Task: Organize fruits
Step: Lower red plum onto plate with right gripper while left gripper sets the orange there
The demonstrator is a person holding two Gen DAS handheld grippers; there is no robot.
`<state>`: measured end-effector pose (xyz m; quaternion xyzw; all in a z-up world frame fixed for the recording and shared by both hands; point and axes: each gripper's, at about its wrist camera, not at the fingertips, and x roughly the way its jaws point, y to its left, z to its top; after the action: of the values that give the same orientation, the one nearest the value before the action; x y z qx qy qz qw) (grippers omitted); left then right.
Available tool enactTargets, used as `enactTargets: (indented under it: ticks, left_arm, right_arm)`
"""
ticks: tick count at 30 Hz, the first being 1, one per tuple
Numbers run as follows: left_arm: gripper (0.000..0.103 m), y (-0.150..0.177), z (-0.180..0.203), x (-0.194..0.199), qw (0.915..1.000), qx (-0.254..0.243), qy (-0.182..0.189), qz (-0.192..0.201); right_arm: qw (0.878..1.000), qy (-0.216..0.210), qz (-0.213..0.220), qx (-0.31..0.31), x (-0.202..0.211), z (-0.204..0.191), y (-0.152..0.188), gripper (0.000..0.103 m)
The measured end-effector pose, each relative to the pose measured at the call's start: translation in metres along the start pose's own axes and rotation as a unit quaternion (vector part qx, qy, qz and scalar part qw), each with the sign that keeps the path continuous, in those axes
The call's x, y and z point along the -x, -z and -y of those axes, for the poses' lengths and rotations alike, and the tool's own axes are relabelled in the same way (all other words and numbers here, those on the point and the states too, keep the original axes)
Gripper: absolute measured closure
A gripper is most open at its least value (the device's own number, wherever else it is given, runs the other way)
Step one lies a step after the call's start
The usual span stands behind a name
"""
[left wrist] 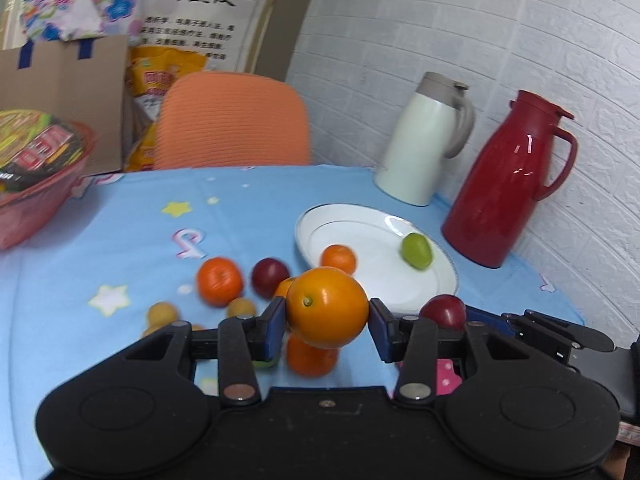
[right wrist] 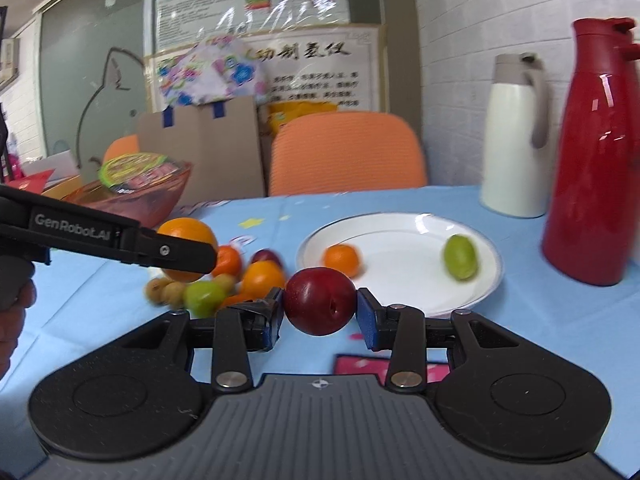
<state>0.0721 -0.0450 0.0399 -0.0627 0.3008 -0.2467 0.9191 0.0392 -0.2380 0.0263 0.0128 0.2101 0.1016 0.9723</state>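
Note:
My left gripper [left wrist: 327, 318] is shut on a big orange [left wrist: 327, 308] and holds it above a loose pile of fruit on the blue tablecloth. The pile has a tangerine [left wrist: 219, 281], a dark plum [left wrist: 270, 277], small tan fruits [left wrist: 162, 314] and another orange [left wrist: 312, 356]. My right gripper [right wrist: 320, 308] is shut on a red plum [right wrist: 320, 300], lifted just in front of the white plate [right wrist: 400, 240]. On the plate lie a small mandarin [right wrist: 341, 260] and a green fruit [right wrist: 460, 256]. A green fruit [right wrist: 204, 298] also sits in the pile.
A white jug [left wrist: 420, 140] and a red jug [left wrist: 508, 184] stand behind the plate by the brick wall. A red basket [left wrist: 36, 208] with a noodle cup is at the far left. An orange chair [left wrist: 234, 120] and a cardboard box [left wrist: 68, 92] stand beyond the table's far edge.

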Motion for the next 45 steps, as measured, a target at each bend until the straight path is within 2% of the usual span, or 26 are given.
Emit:
enactTargets:
  ticks: [9,15,26,34,45]
  left_arm:
    - [0.006,-0.013,0.031,-0.048,0.9991,-0.033,0.013,-0.023]
    - [0.006,-0.013,0.033,-0.080,0.9980,-0.033,0.009,-0.053]
    - [0.006,-0.018,0.034,-0.104,0.9970,-0.036,0.005,-0.068]
    - [0.006,-0.017,0.039,-0.122,0.9955,-0.055,0.001,-0.078]
    - [0.005,-0.013,0.044,-0.128,0.9943,-0.074,-0.002,-0.077]
  right_arm:
    - [0.998,0.056,0.011,-0.010,-0.012,0.048,-0.009,0.036]
    - [0.997,0.076,0.004,0.009,-0.033,0.058,-0.010,0.036]
    - [0.996,0.074,-0.025,0.029,-0.063,0.063,-0.007,0.036]
    - [0.996,0.077,-0.040,0.033,-0.071,0.067,-0.005,0.036]
    - [0.995,0.075,-0.052,0.049,-0.077,0.067,-0.006,0.036]
